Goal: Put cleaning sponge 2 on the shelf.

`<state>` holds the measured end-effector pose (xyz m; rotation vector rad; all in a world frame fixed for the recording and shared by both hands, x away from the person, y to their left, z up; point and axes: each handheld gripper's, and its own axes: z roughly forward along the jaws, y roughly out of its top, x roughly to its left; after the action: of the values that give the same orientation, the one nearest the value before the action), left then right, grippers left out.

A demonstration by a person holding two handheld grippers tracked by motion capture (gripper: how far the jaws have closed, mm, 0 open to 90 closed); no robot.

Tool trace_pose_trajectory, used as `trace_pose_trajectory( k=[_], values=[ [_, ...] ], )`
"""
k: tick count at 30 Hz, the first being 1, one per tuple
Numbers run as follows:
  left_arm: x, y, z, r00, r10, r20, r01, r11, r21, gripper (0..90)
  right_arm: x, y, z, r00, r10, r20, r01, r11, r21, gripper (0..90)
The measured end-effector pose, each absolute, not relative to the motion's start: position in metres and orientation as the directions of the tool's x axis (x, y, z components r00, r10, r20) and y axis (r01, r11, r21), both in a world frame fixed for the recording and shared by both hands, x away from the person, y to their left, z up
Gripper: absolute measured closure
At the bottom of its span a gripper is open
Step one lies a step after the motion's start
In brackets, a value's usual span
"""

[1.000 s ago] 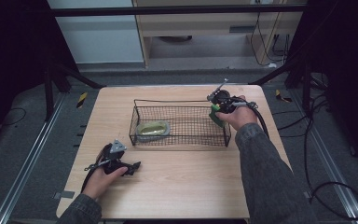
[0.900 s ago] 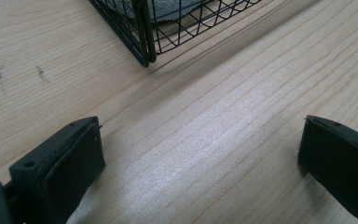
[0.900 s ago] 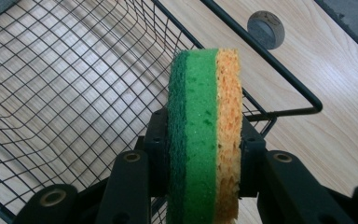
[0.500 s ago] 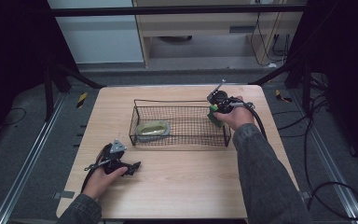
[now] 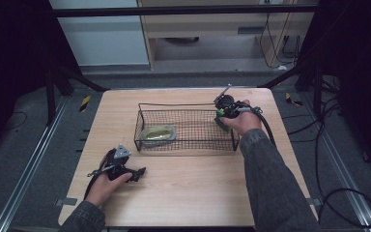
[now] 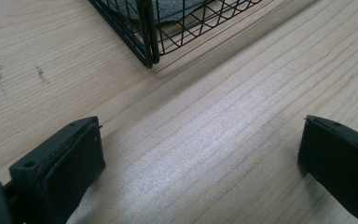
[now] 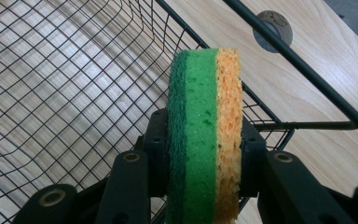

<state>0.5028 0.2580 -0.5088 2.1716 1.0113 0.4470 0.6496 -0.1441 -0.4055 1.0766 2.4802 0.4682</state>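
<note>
Jaws of my left gripper stand released, resting on the wooden table near the wire basket. My right gripper clamps the green-and-orange sponge over the basket's right end.

The sponge looks porous and rough; the basket is thin black wire, the worktop matt, grained wood, perhaps laminate.

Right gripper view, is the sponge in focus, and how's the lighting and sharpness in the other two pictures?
Right gripper view: the sponge is sharp between the jaws, and the wire basket stays fairly crisp. Left gripper view: the table shows a pale sheen, and the near jaws look soft. High view: the table is evenly lit, its surroundings dark; the left gripper looks small and grainy.
</note>
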Motion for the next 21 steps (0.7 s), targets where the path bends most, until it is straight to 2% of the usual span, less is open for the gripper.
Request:
trace_pose_trajectory(
  k=[17, 20, 21],
  values=[
    [0.5028, 0.258, -0.5088, 0.637, 0.77, 0.019, 0.533, -0.458, 0.711, 0.0, 0.6488, -0.1443, -0.4143, -0.62, 0.758, -0.203, 0.628, 0.634, 0.451, 63.5],
    [0.5028, 0.2579, -0.5088, 0.637, 0.77, 0.019, 0.533, -0.458, 0.711, 0.0, 0.6485, -0.1441, -0.4147, -0.615, 0.762, -0.202, 0.637, 0.632, 0.442, 60.0],
    [0.5029, 0.2579, -0.5088, 0.637, 0.77, 0.019, 0.533, -0.458, 0.711, 0.0, 0.6483, -0.1439, -0.4148, -0.615, 0.761, -0.205, 0.637, 0.633, 0.44, 55.8]
  ],
)
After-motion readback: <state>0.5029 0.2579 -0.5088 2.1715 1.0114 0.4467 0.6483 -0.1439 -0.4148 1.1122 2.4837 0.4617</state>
